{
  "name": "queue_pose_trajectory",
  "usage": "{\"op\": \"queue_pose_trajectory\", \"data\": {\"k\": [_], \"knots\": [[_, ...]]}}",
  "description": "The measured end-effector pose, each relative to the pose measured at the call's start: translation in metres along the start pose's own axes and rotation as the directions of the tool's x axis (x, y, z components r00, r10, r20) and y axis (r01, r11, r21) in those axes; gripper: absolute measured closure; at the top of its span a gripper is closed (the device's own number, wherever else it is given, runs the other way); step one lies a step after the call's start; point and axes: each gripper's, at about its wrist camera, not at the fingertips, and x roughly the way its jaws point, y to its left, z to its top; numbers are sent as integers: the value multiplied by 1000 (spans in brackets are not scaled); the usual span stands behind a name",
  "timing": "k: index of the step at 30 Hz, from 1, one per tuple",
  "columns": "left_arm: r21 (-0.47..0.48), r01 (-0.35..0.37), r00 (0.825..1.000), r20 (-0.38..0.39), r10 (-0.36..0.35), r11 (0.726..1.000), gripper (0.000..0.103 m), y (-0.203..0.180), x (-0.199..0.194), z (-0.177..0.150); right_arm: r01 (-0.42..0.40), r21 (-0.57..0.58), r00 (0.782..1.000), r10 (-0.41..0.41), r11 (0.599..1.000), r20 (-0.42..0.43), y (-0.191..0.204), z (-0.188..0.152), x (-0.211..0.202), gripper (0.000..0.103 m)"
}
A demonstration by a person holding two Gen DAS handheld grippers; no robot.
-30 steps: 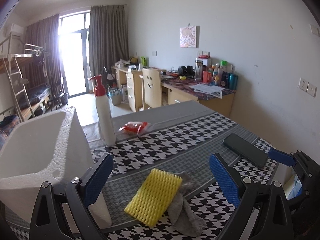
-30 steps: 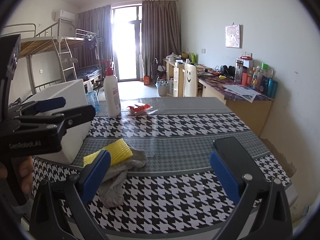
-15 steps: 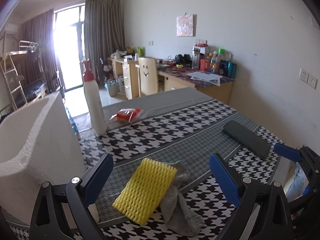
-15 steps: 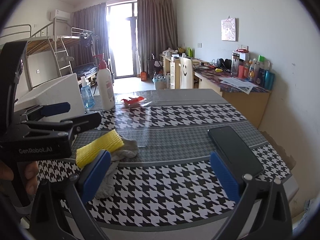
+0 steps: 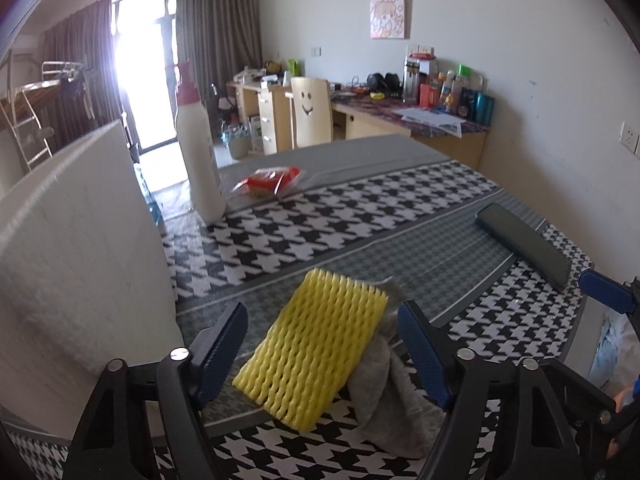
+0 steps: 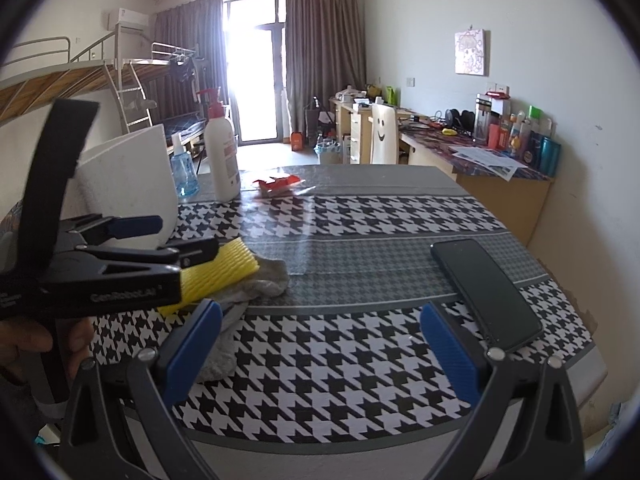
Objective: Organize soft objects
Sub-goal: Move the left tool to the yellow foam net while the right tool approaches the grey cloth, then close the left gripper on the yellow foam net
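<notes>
A yellow foam net sleeve (image 5: 316,346) lies on a crumpled grey cloth (image 5: 394,396) on the houndstooth tablecloth. My left gripper (image 5: 324,348) is open, its blue pads straddling the sleeve just above it. In the right wrist view the sleeve (image 6: 224,274) and cloth (image 6: 264,280) sit at left, partly behind the left gripper (image 6: 160,236). My right gripper (image 6: 320,354) is open and empty over the table's near edge, right of the cloth.
A white foam box (image 5: 76,264) stands close on the left. A white pump bottle (image 5: 200,160), a red packet (image 5: 272,180) and a blue bottle (image 6: 182,172) stand farther back. A black phone (image 6: 486,292) lies on the right near the table edge (image 6: 360,444).
My left gripper has moved forward and down until its pads straddle the yellow sleeve. My right gripper has shifted slightly closer to the table.
</notes>
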Motion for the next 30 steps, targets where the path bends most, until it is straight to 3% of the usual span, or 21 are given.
{"op": "queue_pose_trajectory", "data": {"k": [7, 13, 19, 24, 30], "knots": [[19, 1, 999, -41, 0, 1000, 30, -2, 10, -7, -30, -16, 999, 29, 999, -33, 7, -4, 10, 2], [18, 18, 997, -81, -16, 1000, 46, -1, 22, -9, -69, -25, 996, 67, 997, -63, 12, -8, 16, 2], [7, 30, 994, -106, -29, 1000, 47, 2, 29, -11, -103, -32, 991, 100, 994, -89, 16, -10, 24, 2], [0, 51, 990, -132, -51, 999, 58, 3, 35, -12, -123, -43, 987, 118, 991, -107, 20, -12, 29, 2], [-15, 65, 987, -147, -66, 998, 61, 6, 40, -13, -143, -50, 982, 136, 988, -129, 25, -12, 35, 2]]}}
